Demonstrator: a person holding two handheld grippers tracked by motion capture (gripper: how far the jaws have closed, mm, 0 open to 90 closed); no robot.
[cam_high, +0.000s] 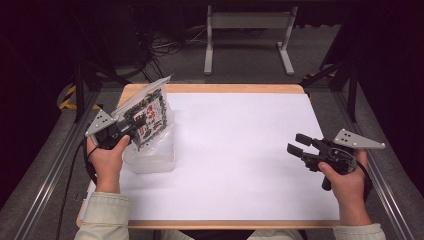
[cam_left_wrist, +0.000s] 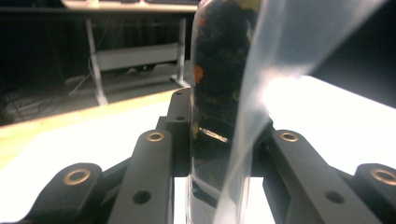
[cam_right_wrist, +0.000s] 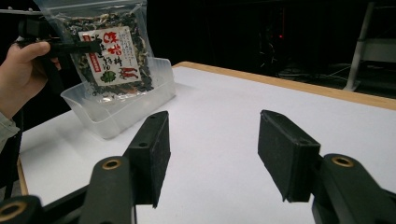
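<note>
White table (cam_high: 240, 150), one pouch (cam_high: 147, 112), one tub (cam_high: 150, 155)

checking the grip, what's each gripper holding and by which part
The left gripper pinches the snack bag by its side edge, over the clear tub. The right gripper holds nothing.

Dark room, grey floor (cam_high: 240, 60), white-legged bench (cam_high: 248, 22).

Pouch (cam_left_wrist: 219, 93) seen edge-on in the left gripper view, dark and blurred, cut off at top and bottom; label unreadable there. Lower end of pouch (cam_right_wrist: 109, 56) hidden behind the clear tub's (cam_right_wrist: 116, 109) wall in the right gripper view, top corner cut off. Label print too small to read. Left gripper's (cam_high: 136, 123) tips hidden against the pouch in the high view.
</note>
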